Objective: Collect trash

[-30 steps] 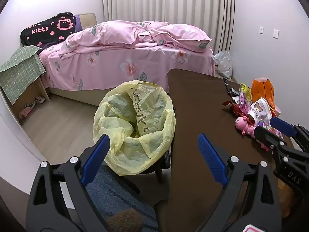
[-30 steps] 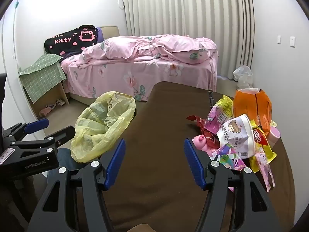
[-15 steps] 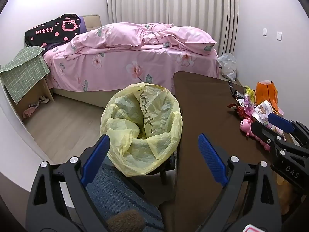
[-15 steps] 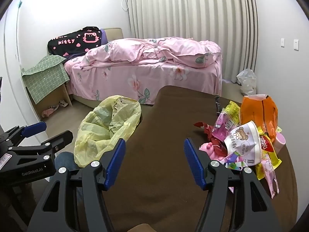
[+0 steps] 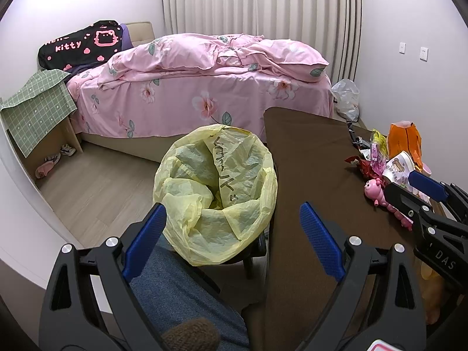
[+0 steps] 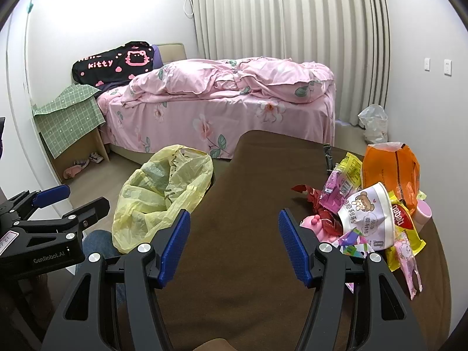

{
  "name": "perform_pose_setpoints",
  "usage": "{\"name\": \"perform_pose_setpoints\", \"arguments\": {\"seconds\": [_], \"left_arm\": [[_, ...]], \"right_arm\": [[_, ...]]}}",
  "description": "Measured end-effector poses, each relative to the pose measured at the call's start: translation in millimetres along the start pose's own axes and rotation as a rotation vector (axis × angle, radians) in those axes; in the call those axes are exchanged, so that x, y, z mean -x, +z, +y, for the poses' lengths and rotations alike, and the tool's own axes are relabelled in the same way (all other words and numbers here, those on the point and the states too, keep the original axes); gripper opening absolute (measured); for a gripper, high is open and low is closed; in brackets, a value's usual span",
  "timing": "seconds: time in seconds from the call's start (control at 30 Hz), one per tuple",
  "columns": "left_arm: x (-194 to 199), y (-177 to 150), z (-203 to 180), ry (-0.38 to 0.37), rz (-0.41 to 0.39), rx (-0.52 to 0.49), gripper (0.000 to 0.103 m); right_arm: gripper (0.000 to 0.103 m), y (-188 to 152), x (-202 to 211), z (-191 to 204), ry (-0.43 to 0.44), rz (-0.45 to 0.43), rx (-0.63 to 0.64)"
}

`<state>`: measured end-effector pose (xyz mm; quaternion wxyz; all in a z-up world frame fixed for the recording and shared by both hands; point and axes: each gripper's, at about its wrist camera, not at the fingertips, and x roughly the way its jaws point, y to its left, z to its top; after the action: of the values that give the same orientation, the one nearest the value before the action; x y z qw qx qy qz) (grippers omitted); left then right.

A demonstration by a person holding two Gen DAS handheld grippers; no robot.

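Observation:
A bin lined with a yellow bag point(image 5: 216, 193) point(image 6: 163, 193) stands on the floor against the left edge of the brown table point(image 5: 310, 158) point(image 6: 248, 204). Trash is piled at the table's right side: an orange bag point(image 6: 392, 169) point(image 5: 405, 142), a white paper cup point(image 6: 368, 216) point(image 5: 399, 171), pink and yellow wrappers point(image 6: 340, 180) and a pink toy point(image 5: 377, 191). My left gripper point(image 5: 231, 231) hangs open just near of the bin, nothing between its fingers. My right gripper point(image 6: 234, 237) is open over the bare table, left of the pile.
A bed with pink floral bedding point(image 5: 204, 82) fills the far side of the room. A low shelf under a green cloth point(image 5: 35, 117) stands at the left wall. A white plastic bag point(image 6: 374, 122) lies by the curtain. A person's denim-clad leg point(image 5: 181, 289) is below my left gripper.
Both cameras have pulled back and risen slightly, so the bin and the trash pile look a little smaller and farther. Both grippers stay open and empty.

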<state>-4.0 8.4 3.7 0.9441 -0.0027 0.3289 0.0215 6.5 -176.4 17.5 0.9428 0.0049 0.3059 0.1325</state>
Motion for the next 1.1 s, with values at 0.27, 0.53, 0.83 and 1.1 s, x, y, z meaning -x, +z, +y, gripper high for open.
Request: {"name": "perform_pose_setpoints", "arguments": {"seconds": [0.27, 0.53, 0.83, 1.1], "left_arm": [[-0.4, -2.3, 2.7, -0.001, -0.001, 0.003, 0.088], [-0.5, -1.7, 3.6, 0.002, 0.000, 0.005, 0.088], [-0.5, -1.8, 4.1, 0.003, 0.001, 0.006, 0.088], [-0.5, -1.5, 3.9, 0.002, 0.000, 0.005, 0.088]], "right_arm": [[0.059, -0.4, 1.3, -2.2, 0.005, -0.002, -0.006], [0.059, -1.6, 1.2, -1.0, 0.006, -0.001, -0.004], [0.059, -1.3, 0.0, -1.0, 0.010, 0.001, -0.004], [0.059, -1.4, 0.1, -0.7, 0.009, 0.001, -0.003]]}}
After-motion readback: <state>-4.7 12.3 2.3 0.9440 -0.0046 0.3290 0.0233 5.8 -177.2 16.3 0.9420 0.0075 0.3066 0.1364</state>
